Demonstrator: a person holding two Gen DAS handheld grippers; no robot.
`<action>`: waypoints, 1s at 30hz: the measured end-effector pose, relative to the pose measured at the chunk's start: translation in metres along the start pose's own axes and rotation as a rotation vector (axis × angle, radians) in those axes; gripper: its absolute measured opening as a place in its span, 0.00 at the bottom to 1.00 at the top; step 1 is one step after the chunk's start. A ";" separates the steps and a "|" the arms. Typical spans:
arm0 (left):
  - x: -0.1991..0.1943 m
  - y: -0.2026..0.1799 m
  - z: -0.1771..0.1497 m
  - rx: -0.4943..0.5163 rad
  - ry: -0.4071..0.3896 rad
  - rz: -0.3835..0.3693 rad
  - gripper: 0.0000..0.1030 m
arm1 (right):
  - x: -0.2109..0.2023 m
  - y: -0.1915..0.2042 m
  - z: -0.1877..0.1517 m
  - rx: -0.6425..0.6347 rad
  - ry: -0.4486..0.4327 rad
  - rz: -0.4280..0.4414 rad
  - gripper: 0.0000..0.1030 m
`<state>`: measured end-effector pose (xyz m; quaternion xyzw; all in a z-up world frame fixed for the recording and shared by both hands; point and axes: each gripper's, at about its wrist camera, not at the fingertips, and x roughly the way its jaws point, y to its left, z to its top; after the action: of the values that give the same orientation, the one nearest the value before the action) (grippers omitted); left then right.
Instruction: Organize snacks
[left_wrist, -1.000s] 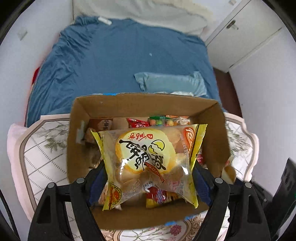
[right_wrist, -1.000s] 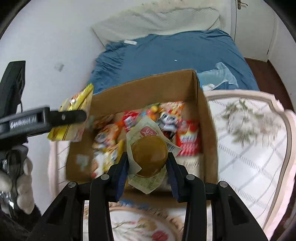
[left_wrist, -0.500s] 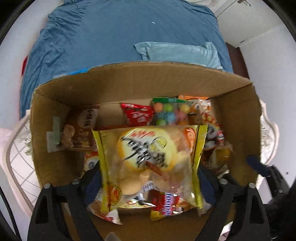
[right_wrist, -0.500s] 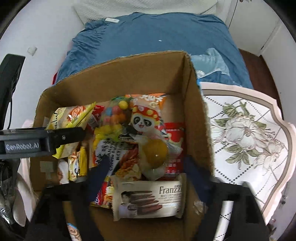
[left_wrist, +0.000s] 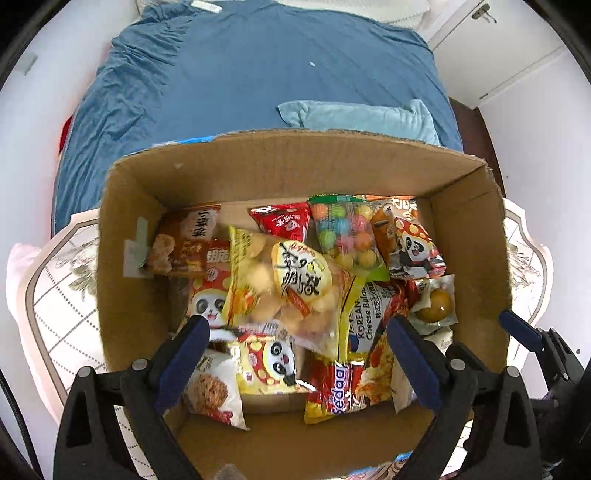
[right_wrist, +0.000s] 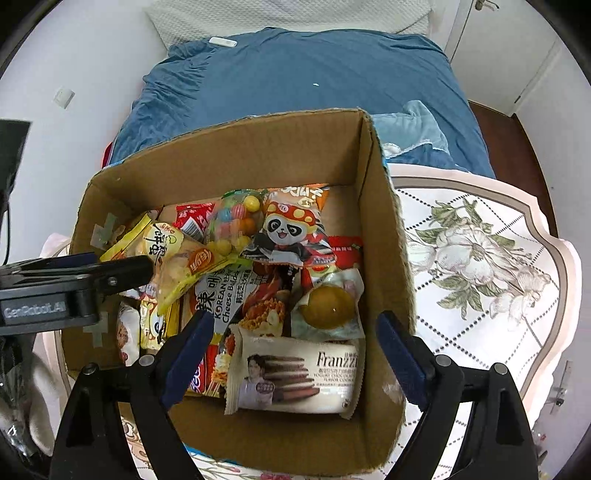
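From the left wrist, the left gripper (left_wrist: 297, 349) hangs wide apart and empty over the cardboard box (left_wrist: 266, 166); the yellow chip bag (left_wrist: 288, 284) lies loose atop the snacks.

From the right wrist, the right gripper (right_wrist: 295, 345) gapes empty too, the wrapped bun (right_wrist: 327, 306) seemingly settled beside the Franzzi biscuits (right_wrist: 295, 376).

cardboard box (left_wrist: 469, 236): plain brown
rice cracker bag (left_wrist: 291, 284): yellow edges, clear window, black script
candy ball bag (left_wrist: 343, 232): pastel balls, green top
wafer pack (right_wrist: 295, 376): white, brown biscuits
counter (right_wrist: 480, 258): white, dotted lattice, green-leaved flowers
bed (left_wrist: 258, 81): blue
left tool (left_wrist: 295, 350): black, blue pads
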<state>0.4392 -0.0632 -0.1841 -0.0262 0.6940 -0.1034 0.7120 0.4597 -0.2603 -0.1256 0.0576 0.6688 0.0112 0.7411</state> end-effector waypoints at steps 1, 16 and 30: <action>-0.002 0.000 -0.002 -0.003 -0.008 0.002 0.96 | -0.002 0.000 -0.002 0.001 -0.002 -0.006 0.91; -0.079 0.001 -0.087 -0.034 -0.256 0.052 0.96 | -0.070 0.004 -0.062 -0.015 -0.165 0.001 0.94; -0.159 -0.017 -0.213 -0.009 -0.505 0.133 0.96 | -0.169 0.013 -0.169 -0.046 -0.383 0.031 0.94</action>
<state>0.2233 -0.0285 -0.0322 -0.0087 0.4949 -0.0432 0.8678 0.2750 -0.2516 0.0259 0.0521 0.5143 0.0269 0.8556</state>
